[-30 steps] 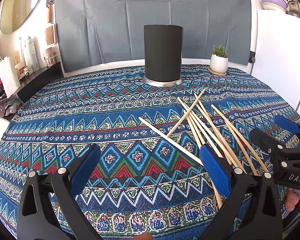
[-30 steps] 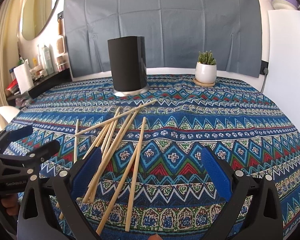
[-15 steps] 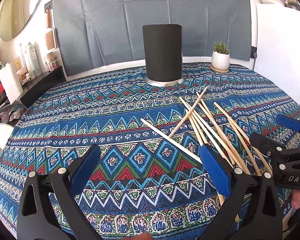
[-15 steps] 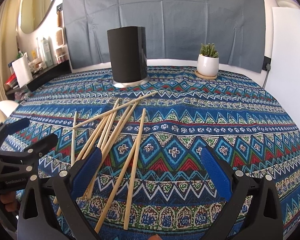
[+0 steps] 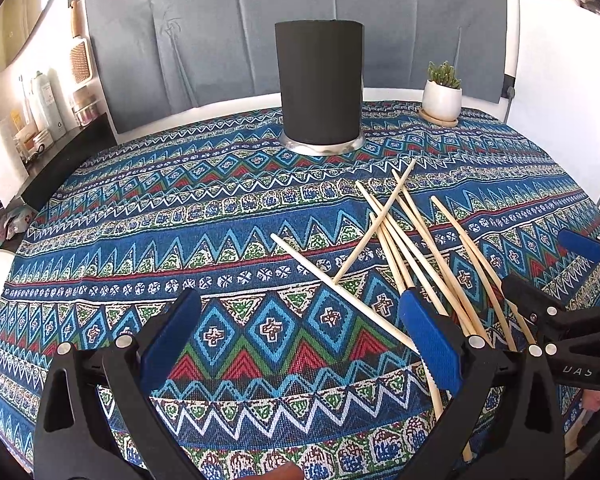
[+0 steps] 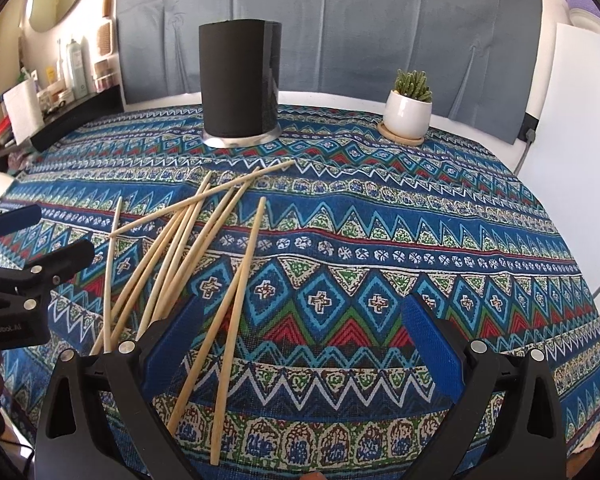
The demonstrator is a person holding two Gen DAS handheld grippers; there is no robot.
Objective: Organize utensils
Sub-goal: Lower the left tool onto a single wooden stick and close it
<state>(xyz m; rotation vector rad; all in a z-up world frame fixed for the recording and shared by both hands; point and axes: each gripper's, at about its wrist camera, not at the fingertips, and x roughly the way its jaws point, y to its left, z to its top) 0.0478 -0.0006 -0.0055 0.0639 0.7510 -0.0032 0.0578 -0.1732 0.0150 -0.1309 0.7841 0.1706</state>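
Observation:
Several wooden chopsticks (image 5: pixel 416 240) lie in a loose crossed pile on the patterned tablecloth (image 5: pixel 180 216); in the right wrist view the pile (image 6: pixel 188 248) is at lower left. A tall black cylindrical holder (image 5: pixel 320 84) on a silver base stands at the back of the table, also in the right wrist view (image 6: pixel 240 80). My left gripper (image 5: pixel 300 340) is open and empty, just left of the pile, its right finger over one stick. My right gripper (image 6: pixel 300 344) is open and empty, just right of the pile.
A small cactus in a white pot (image 5: pixel 442 96) stands right of the holder, also in the right wrist view (image 6: pixel 408 112). A white panel (image 6: pixel 580 152) rises at the table's right edge. A cluttered shelf (image 5: pixel 28 120) lies at the left.
Both grippers have risen and tilted a little forward, so the table sits lower in view. The chopsticks and holder have not moved. Both grippers stay open.

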